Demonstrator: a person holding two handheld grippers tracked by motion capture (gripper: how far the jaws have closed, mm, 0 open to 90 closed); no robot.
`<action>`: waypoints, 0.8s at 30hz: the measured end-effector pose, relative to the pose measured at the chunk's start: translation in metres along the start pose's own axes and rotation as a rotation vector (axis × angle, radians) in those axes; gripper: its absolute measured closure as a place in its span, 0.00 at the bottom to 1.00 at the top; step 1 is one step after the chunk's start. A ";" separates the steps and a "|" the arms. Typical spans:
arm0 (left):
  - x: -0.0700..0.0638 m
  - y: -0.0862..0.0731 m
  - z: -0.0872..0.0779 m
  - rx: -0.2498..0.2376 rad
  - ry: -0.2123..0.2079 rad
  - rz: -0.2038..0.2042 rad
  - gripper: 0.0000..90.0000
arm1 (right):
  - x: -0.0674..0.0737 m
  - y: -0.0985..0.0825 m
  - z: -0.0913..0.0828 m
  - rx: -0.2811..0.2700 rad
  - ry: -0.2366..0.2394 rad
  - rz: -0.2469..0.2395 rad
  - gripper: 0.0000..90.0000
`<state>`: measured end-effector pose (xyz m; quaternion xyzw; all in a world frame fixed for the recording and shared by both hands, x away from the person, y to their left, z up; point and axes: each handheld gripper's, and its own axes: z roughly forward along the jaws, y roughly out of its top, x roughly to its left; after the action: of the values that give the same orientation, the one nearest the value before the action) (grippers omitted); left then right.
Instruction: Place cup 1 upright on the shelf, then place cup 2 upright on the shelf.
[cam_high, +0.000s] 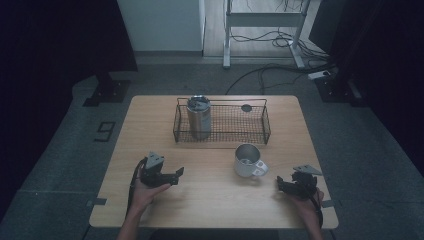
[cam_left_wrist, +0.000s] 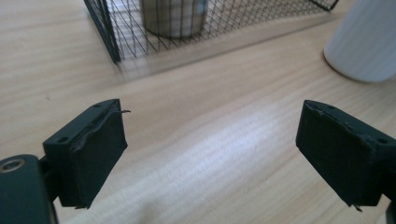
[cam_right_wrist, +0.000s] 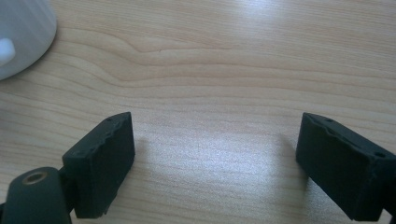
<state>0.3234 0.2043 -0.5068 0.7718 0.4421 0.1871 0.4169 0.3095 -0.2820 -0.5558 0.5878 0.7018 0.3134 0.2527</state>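
Both grippers rest low near the front edge of the table (cam_high: 150, 200), and I see each one wide open with nothing between its jaws: the left gripper (cam_high: 176, 174) sits toward the front left corner, the right gripper (cam_high: 281, 184) toward the front right corner. The thing nearest to them is the white mug (cam_high: 247, 161), which stands upright a little right of the table's middle, between the two grippers and closer to the right one. Its handle (cam_high: 260, 168) points toward the front right, so toward my right gripper. In the right gripper view the ribbed white wall of the mug (cam_right_wrist: 21, 32) is at the upper left, apart from the jaws. Behind the mug, along the back edge, stands a black wire basket (cam_high: 222, 125) with a steel tumbler (cam_high: 198, 117) upright in its left end and a small dark round thing (cam_high: 246, 107) near its back right. I judge the mug to be ceramic or enamel: stiff, smooth, a bit slippery, maybe breakable if it tips. I would take it by the rim wall opposite the handle, one jaw inside and one outside, or by the handle.
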 end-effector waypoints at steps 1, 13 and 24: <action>-0.001 -0.002 0.001 0.007 -0.001 0.001 0.09 | 0.000 0.000 0.000 0.000 0.000 0.000 0.13; -0.003 -0.010 0.004 0.032 -0.003 0.011 0.10 | 0.000 0.000 0.000 0.001 -0.001 0.001 0.13; -0.009 -0.010 0.008 0.036 -0.020 0.026 0.10 | -0.004 -0.002 -0.005 -0.043 0.006 0.017 0.14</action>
<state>0.3186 0.1959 -0.5187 0.7867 0.4313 0.1769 0.4047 0.3053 -0.2867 -0.5537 0.5873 0.6907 0.3322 0.2603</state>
